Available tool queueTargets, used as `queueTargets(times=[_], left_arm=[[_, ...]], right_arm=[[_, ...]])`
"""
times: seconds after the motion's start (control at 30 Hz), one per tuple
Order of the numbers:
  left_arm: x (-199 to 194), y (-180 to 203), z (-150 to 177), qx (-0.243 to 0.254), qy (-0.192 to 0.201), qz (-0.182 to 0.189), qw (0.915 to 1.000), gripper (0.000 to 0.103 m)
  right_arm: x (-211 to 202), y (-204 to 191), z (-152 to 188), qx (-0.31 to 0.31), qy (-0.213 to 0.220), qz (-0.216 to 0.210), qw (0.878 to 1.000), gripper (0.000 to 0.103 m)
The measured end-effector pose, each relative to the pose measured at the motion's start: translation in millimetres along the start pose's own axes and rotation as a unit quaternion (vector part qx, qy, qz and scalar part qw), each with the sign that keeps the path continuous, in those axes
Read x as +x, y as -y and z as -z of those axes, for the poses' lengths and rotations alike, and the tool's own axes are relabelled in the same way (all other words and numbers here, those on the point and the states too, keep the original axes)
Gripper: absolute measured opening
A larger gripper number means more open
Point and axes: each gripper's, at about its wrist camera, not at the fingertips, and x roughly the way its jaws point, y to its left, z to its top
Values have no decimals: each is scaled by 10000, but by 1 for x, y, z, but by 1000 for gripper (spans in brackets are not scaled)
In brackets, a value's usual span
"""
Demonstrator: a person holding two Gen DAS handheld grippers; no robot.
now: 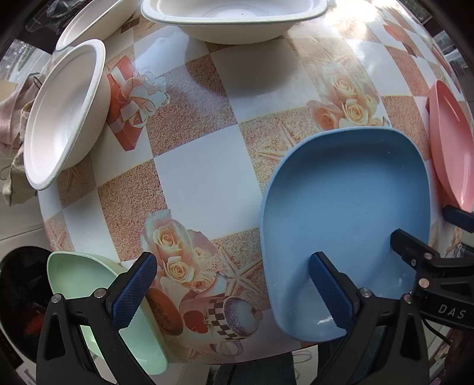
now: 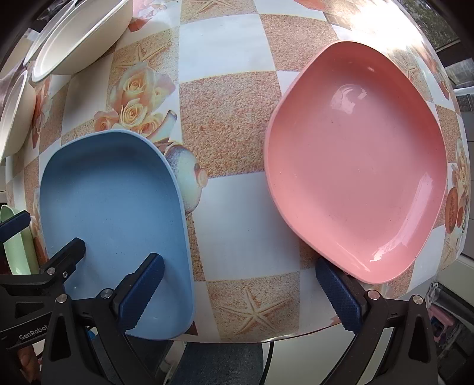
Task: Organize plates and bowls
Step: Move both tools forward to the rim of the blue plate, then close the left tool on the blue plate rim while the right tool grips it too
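Note:
A blue plate [image 1: 346, 213] lies near the table's front edge; it also shows in the right wrist view [image 2: 115, 213]. A pink plate [image 2: 358, 160] lies to its right, seen at the right edge of the left wrist view [image 1: 450, 148]. A green plate [image 1: 89, 281] lies at the front left. Three white bowls stand at the back: one at the left [image 1: 62, 112], one at the back middle [image 1: 234, 20], one behind the left one [image 1: 89, 20]. My left gripper [image 1: 234, 290] is open over bare tablecloth between the green and blue plates. My right gripper [image 2: 240, 293] is open between the blue and pink plates.
The table [image 1: 195, 183] is round with a checked floral cloth; its front edge runs just below both grippers. A cloth bag [image 1: 14, 118] hangs beyond the left edge. The right gripper's body [image 1: 438, 266] shows beside the blue plate in the left wrist view.

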Motion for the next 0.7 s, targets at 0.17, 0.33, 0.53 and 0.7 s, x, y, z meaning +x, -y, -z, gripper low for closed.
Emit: queueTargets(times=[0.17, 0.33, 0.53, 0.7], left_arm=[[6, -12, -9, -166, 117, 152, 9997, 103], [15, -31, -11, -294, 92, 508, 9982, 103], [29, -42, -21, -555, 71, 564, 9968, 103], [29, -47, -30, -678, 86, 547, 9962, 103]], right_arm=[[-8, -2, -7, 21, -87, -58, 9999, 103], [10, 18, -3, 96, -258, -138, 9995, 103], [13, 29, -26, 276, -325, -191, 9989, 103], [10, 40, -33, 327, -202, -197, 9991, 103]])
